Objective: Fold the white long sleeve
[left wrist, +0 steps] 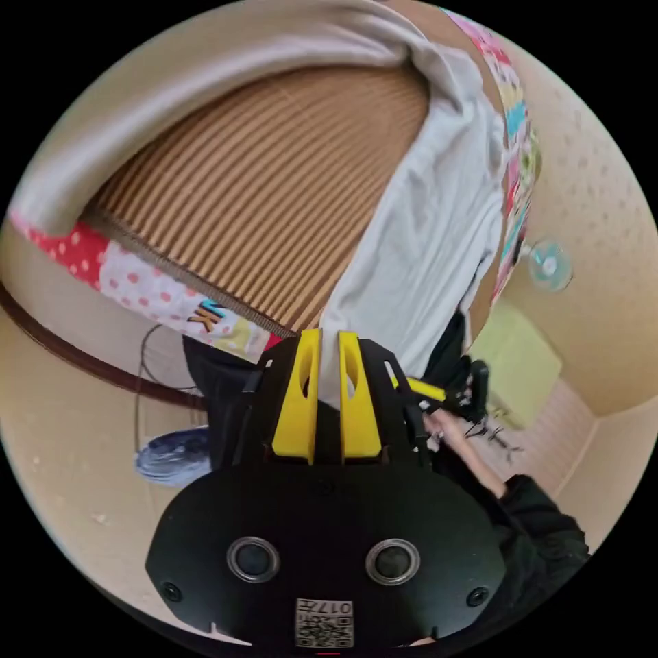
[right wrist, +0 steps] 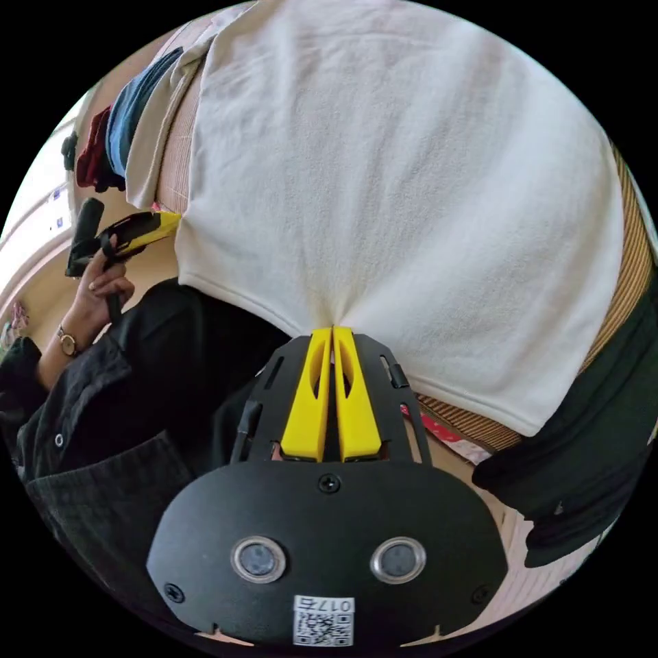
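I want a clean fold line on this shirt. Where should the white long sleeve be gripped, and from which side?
Probably at the hem. In the right gripper view the right gripper is shut on the white long sleeve at that stitched edge, coming in flat from the person's side, off the striped mat. The stitched edge looks firmer to pinch.

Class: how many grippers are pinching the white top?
2: the left gripper grips the white top at a hanging edge; the right gripper pinches its hem.
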`<act>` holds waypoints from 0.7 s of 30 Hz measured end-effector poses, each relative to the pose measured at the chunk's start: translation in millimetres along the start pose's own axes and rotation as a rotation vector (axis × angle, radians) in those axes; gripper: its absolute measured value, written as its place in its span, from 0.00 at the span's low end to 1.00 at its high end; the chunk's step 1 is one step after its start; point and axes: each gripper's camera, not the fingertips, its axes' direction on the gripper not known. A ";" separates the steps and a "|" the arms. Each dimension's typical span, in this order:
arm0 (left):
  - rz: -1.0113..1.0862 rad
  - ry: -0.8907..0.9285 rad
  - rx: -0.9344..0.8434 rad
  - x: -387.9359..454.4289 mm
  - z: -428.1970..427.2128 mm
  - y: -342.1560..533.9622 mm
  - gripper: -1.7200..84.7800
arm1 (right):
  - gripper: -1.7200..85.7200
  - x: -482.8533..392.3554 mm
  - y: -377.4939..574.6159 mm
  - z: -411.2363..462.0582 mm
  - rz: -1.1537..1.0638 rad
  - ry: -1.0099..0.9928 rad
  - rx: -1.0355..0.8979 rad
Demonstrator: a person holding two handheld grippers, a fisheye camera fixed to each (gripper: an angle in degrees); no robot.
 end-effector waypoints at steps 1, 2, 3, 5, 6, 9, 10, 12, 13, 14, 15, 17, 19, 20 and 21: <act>-0.127 0.214 0.197 -33.9 -46.9 6.8 0.11 | 0.02 17.4 1.1 -1.2 0.054 -0.105 0.012; -0.278 0.421 0.362 -70.5 -76.4 14.3 0.14 | 0.02 26.8 2.1 -1.9 0.087 -0.150 0.022; -0.362 0.505 0.424 -87.4 -84.6 17.5 0.15 | 0.03 44.9 5.2 -2.7 0.145 -0.240 0.043; -0.612 0.721 0.615 -131.3 -100.7 25.3 0.17 | 0.02 68.5 12.0 -1.9 0.209 -0.370 0.075; -0.651 0.758 0.652 -138.1 -103.2 25.3 0.18 | 0.02 79.6 16.4 -0.8 0.224 -0.436 0.082; -0.720 0.879 0.737 -157.0 -114.0 15.6 0.12 | 0.02 97.0 24.4 -0.2 0.224 -0.531 0.067; -0.729 0.848 0.767 -158.1 -127.9 19.1 0.10 | 0.02 101.9 26.7 -3.8 0.220 -0.538 0.082; -0.714 0.770 0.822 -151.8 -161.5 31.2 0.07 | 0.02 109.3 29.0 -10.9 0.208 -0.551 0.120; -0.660 0.717 0.860 -141.5 -191.7 40.2 0.07 | 0.02 115.3 30.1 -14.8 0.205 -0.576 0.147; -0.562 0.648 0.903 -121.9 -228.8 49.4 0.07 | 0.02 118.8 30.8 -16.4 0.203 -0.594 0.163; -0.502 0.608 0.922 -108.1 -248.4 53.7 0.07 | 0.02 125.7 32.3 -19.1 0.206 -0.632 0.195; -0.215 0.460 0.989 -25.6 -320.7 64.3 0.07 | 0.02 136.4 35.7 -22.4 0.215 -0.692 0.248; 0.026 0.389 0.992 60.9 -354.7 61.4 0.07 | 0.02 150.7 42.3 -27.5 0.218 -0.787 0.338; 0.193 0.364 0.980 128.8 -362.8 58.6 0.07 | 0.03 154.5 44.4 -29.1 0.217 -0.813 0.363; 0.275 0.353 0.966 164.1 -361.7 57.2 0.07 | 0.03 162.8 48.9 -32.7 0.215 -0.869 0.418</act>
